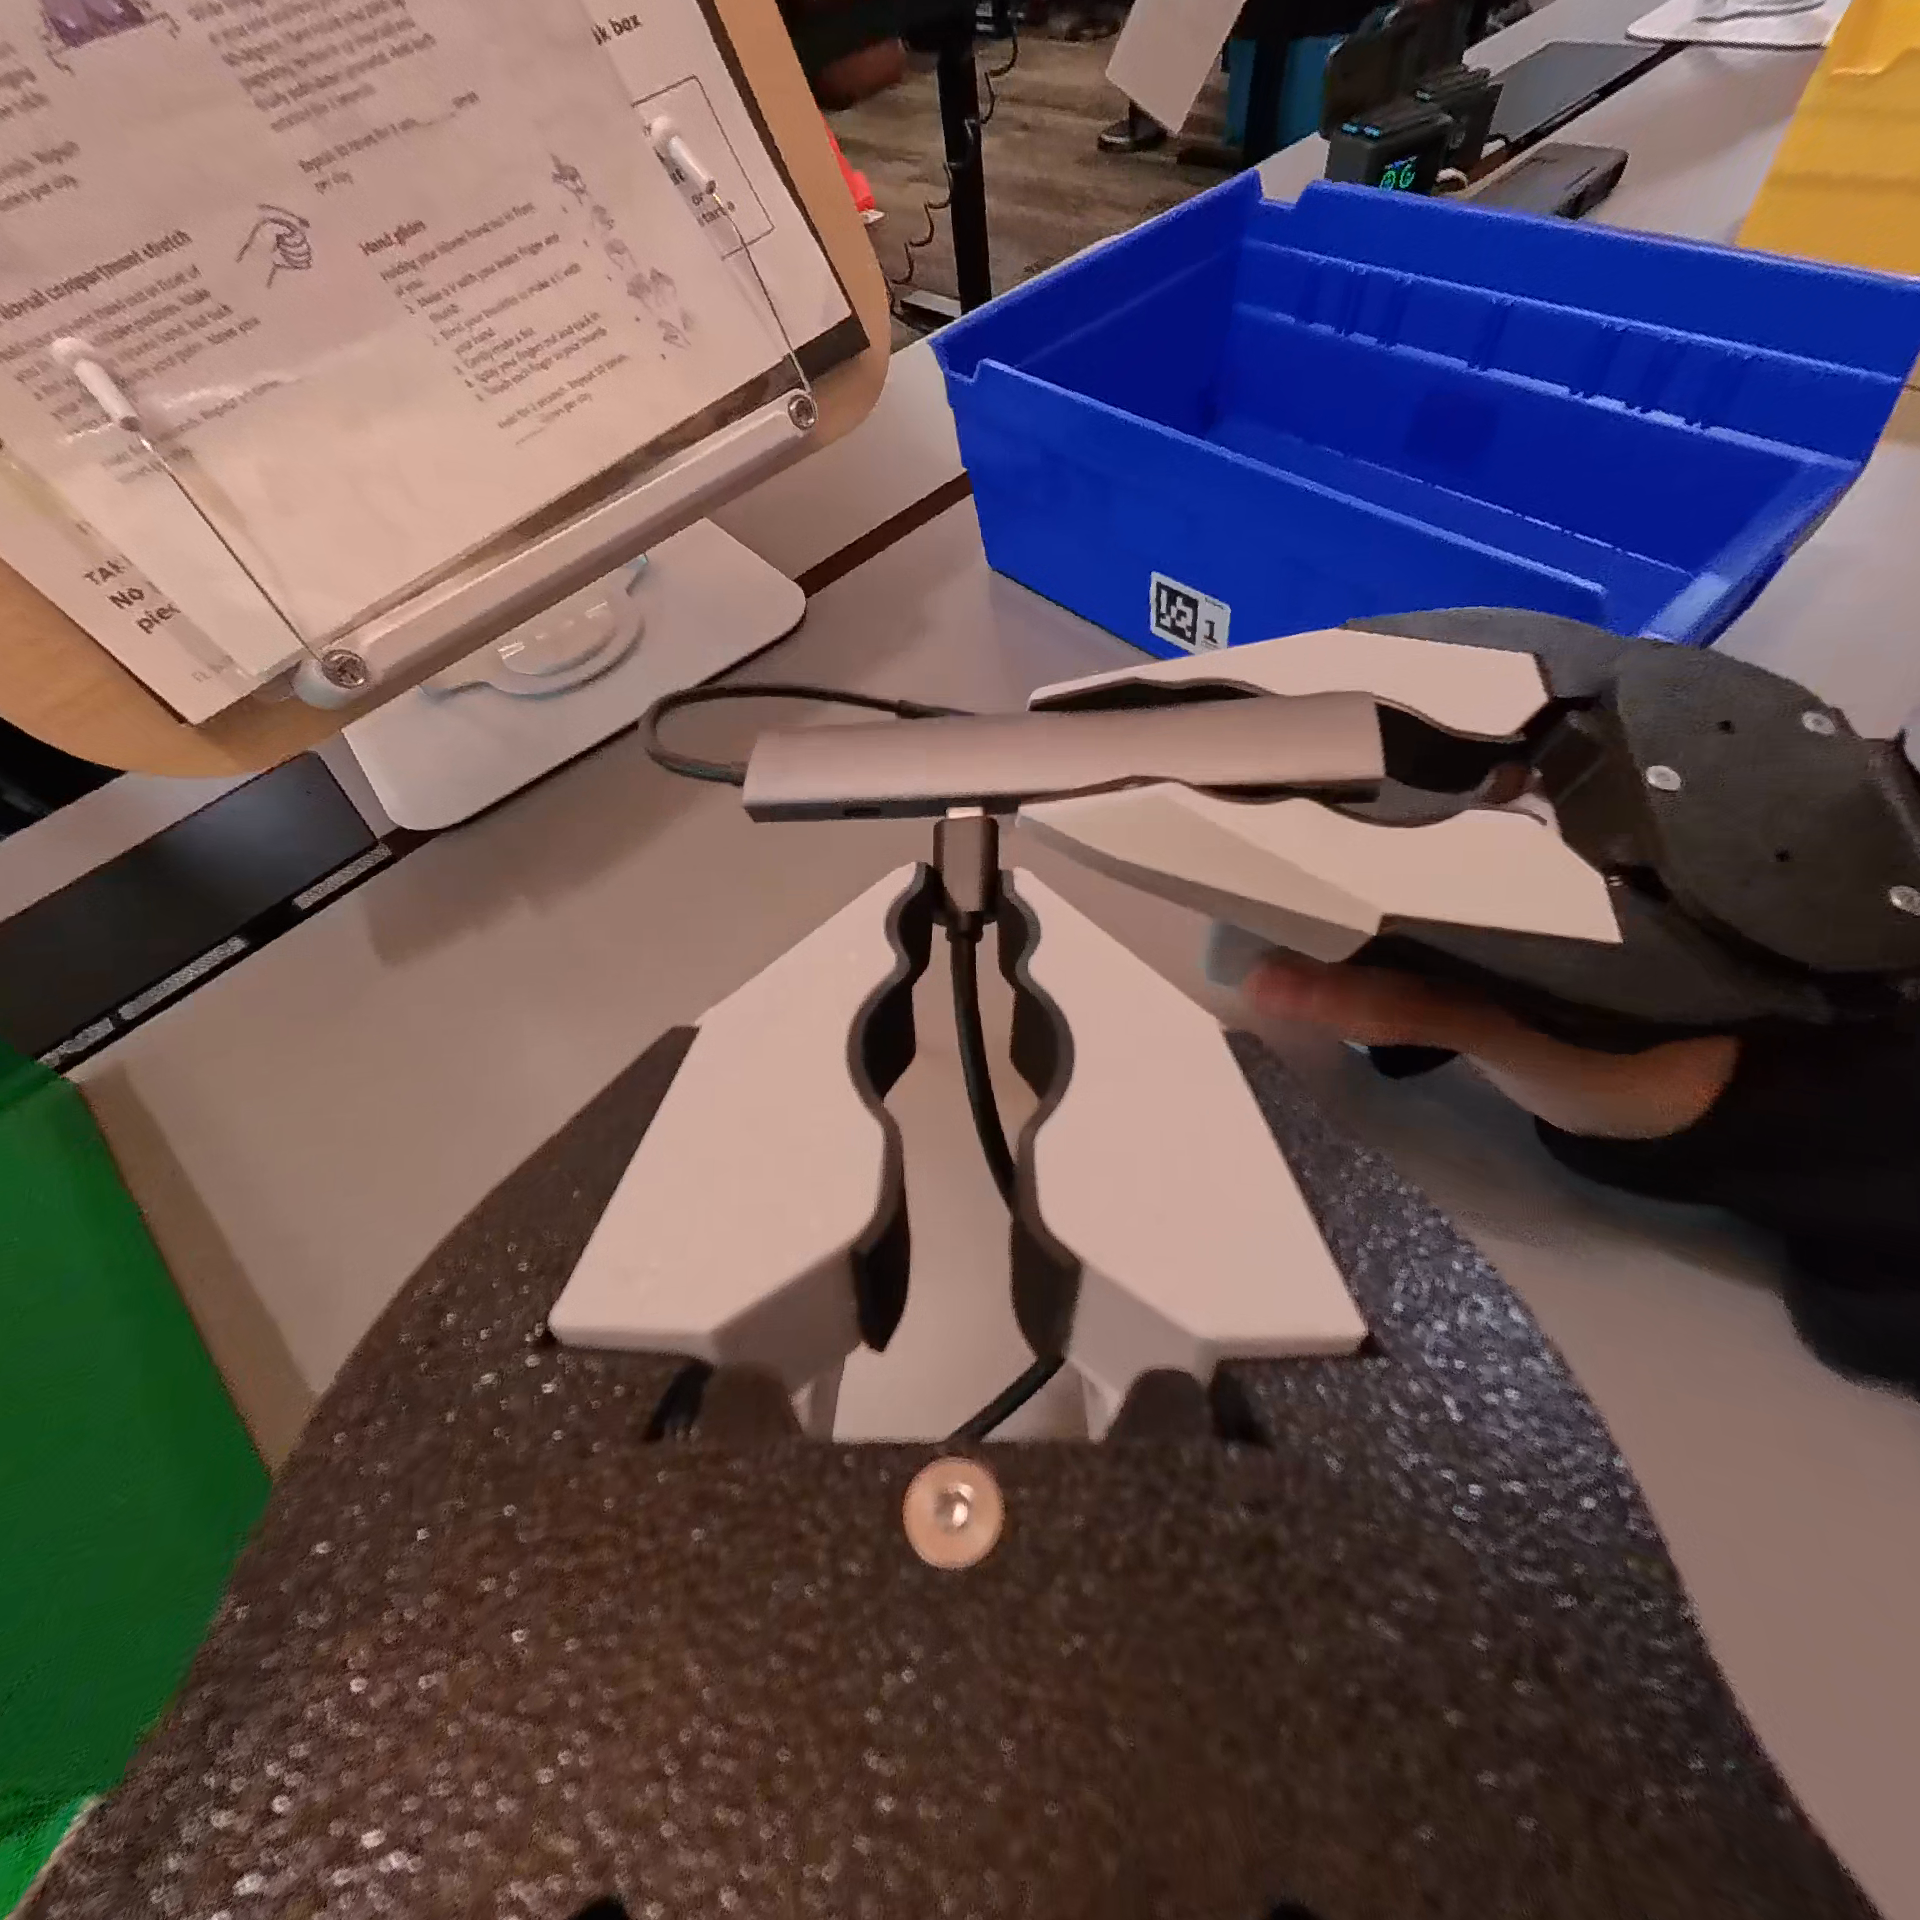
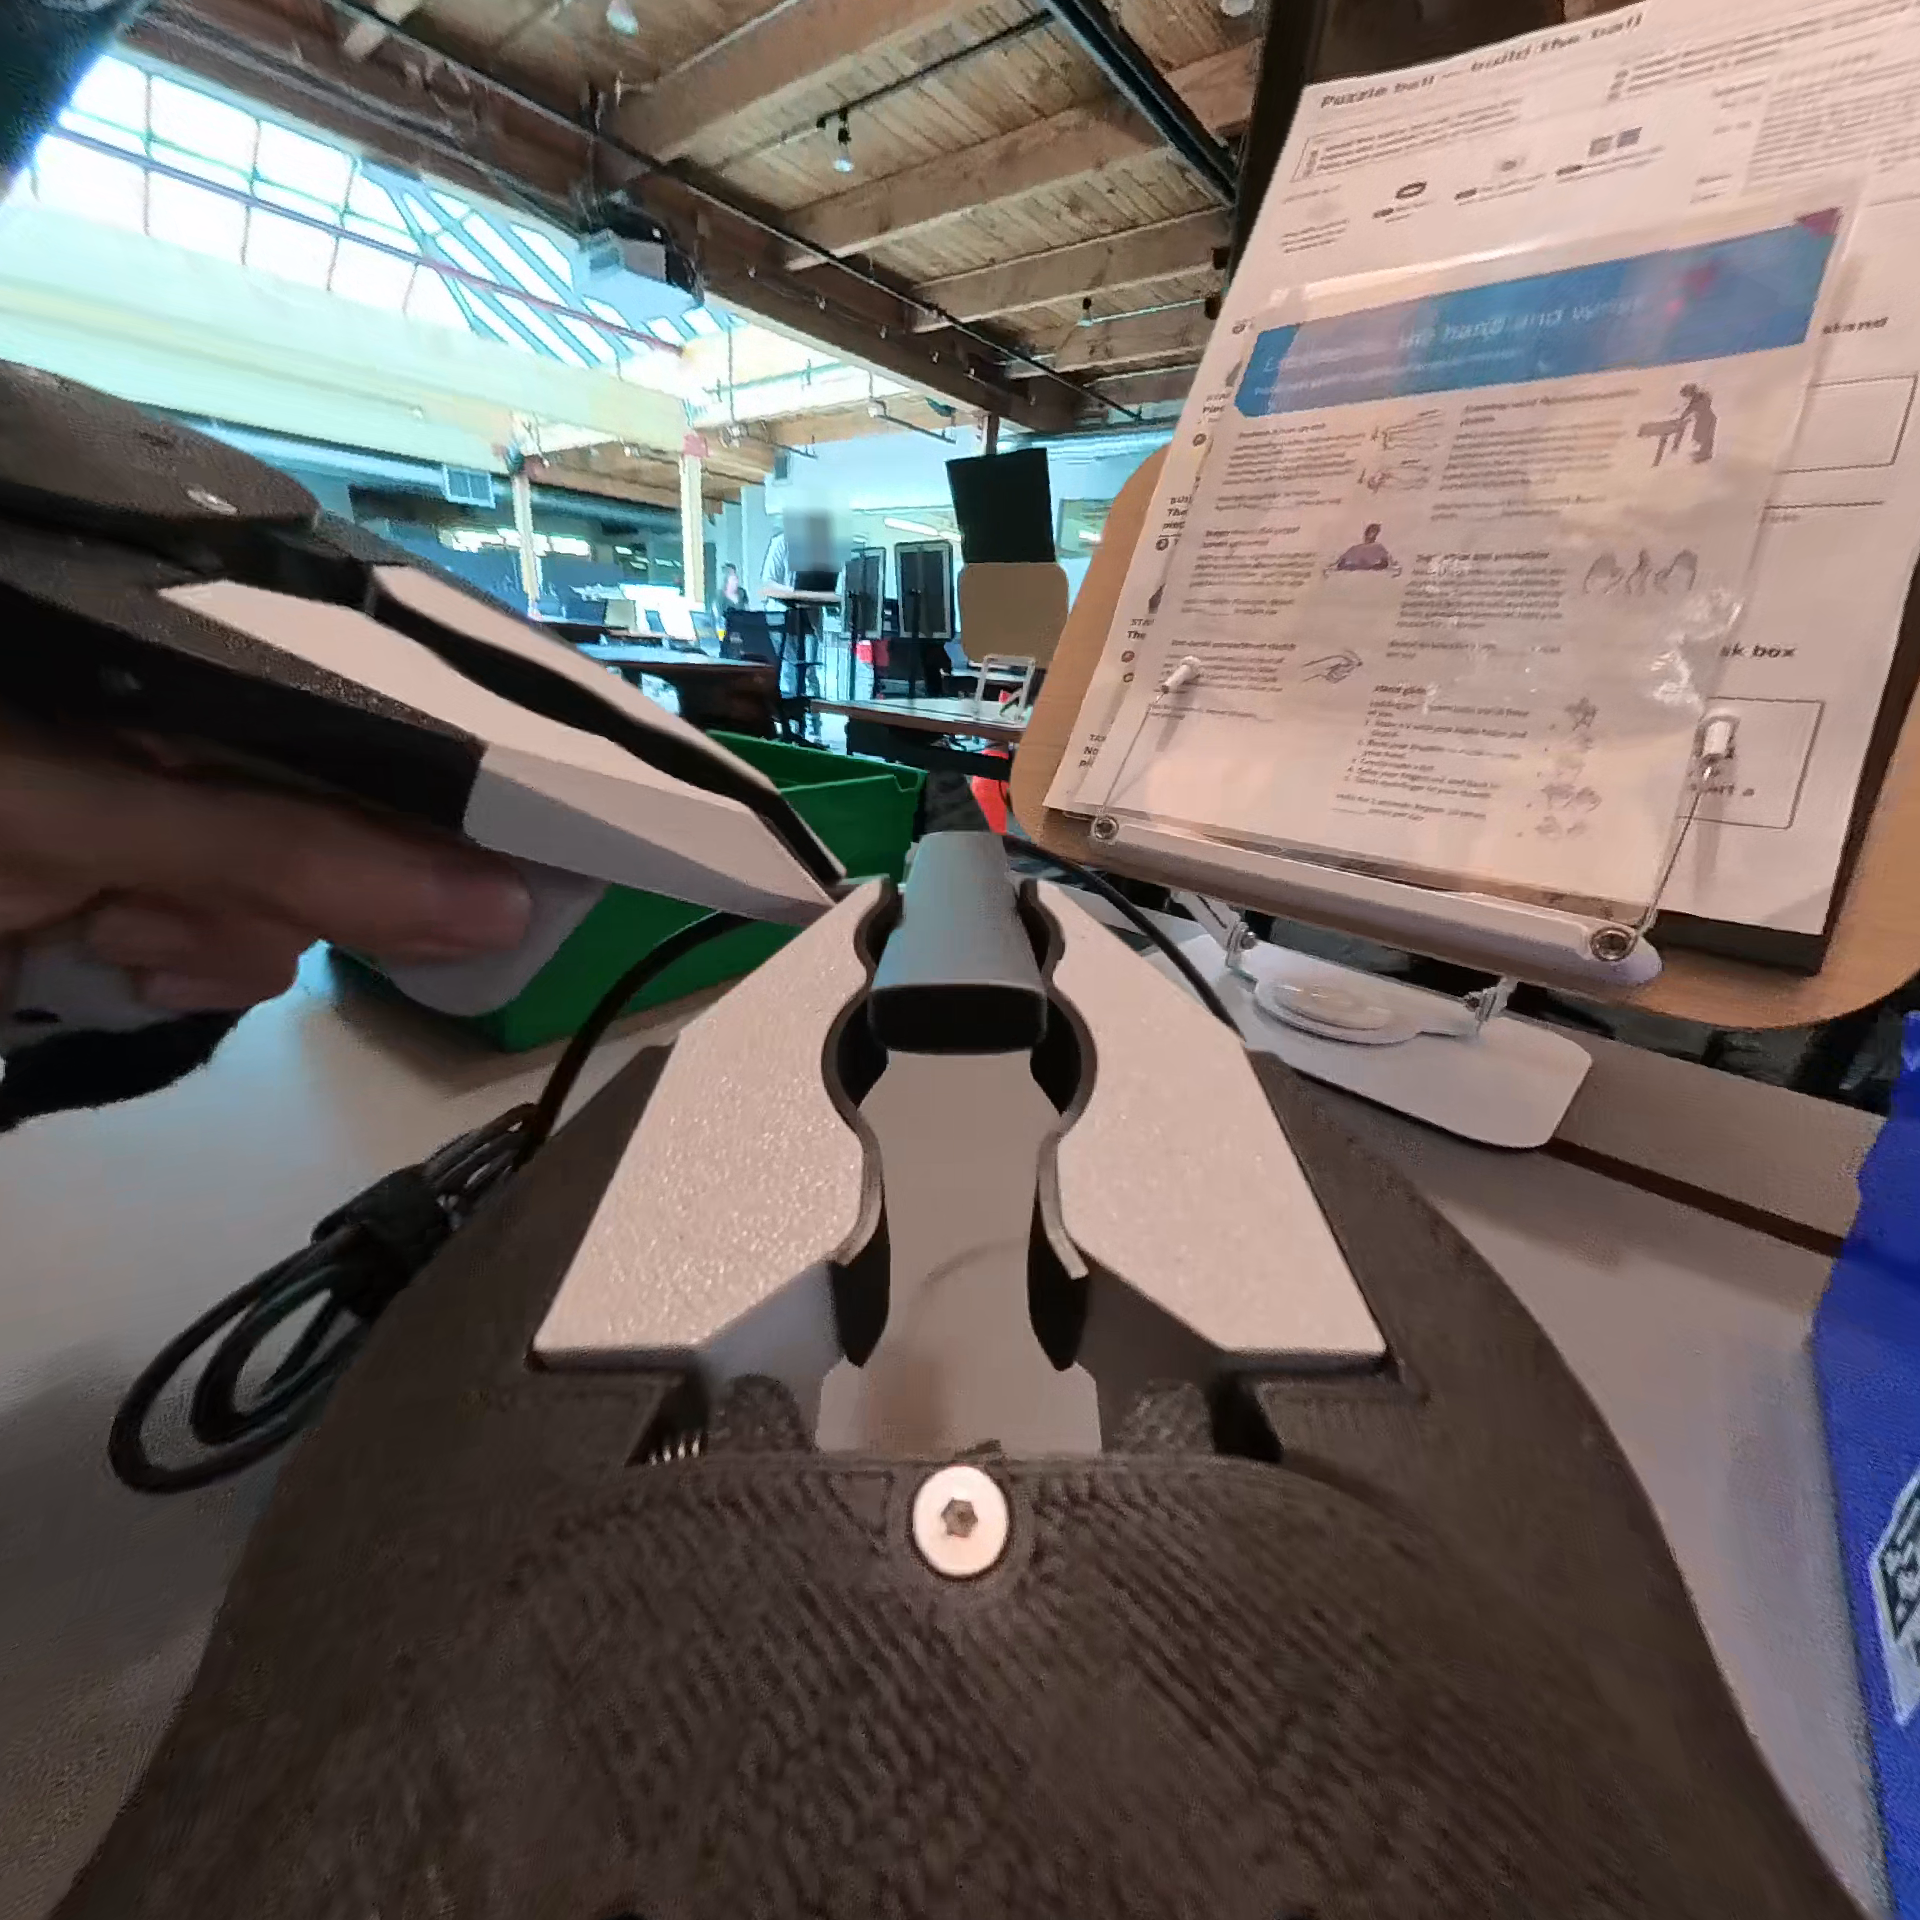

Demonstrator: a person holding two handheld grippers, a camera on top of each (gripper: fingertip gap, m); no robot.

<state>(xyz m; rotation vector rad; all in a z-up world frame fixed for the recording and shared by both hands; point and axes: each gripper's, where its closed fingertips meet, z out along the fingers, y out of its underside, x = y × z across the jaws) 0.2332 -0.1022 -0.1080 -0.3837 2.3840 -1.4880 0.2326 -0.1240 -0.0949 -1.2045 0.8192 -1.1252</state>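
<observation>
My left gripper (image 1: 964, 902) is shut on the grey plug (image 1: 966, 862) of a black cable (image 1: 987, 1101), and the plug sits against a port in the side of a flat grey hub (image 1: 1039, 769). My right gripper (image 2: 956, 940) is shut on that hub (image 2: 956, 935) and holds it above the table; it also shows in the left wrist view (image 1: 1039, 764), coming in from the right. The left gripper's fingers (image 2: 623, 790) reach in from the left in the right wrist view. The cable's bundled loop (image 2: 312, 1309) hangs at the left. The hub's own thin cable (image 1: 686, 717) curls behind it.
A blue bin (image 1: 1403, 416) stands on the grey table (image 1: 416, 1039) at the back right. A document stand with printed sheets (image 1: 416, 312) stands at the back left, on a white base (image 1: 582, 665). A green bin (image 2: 831, 810) sits behind the left gripper. Only a small space, under 4 cm, lies between the two pairs of fingers.
</observation>
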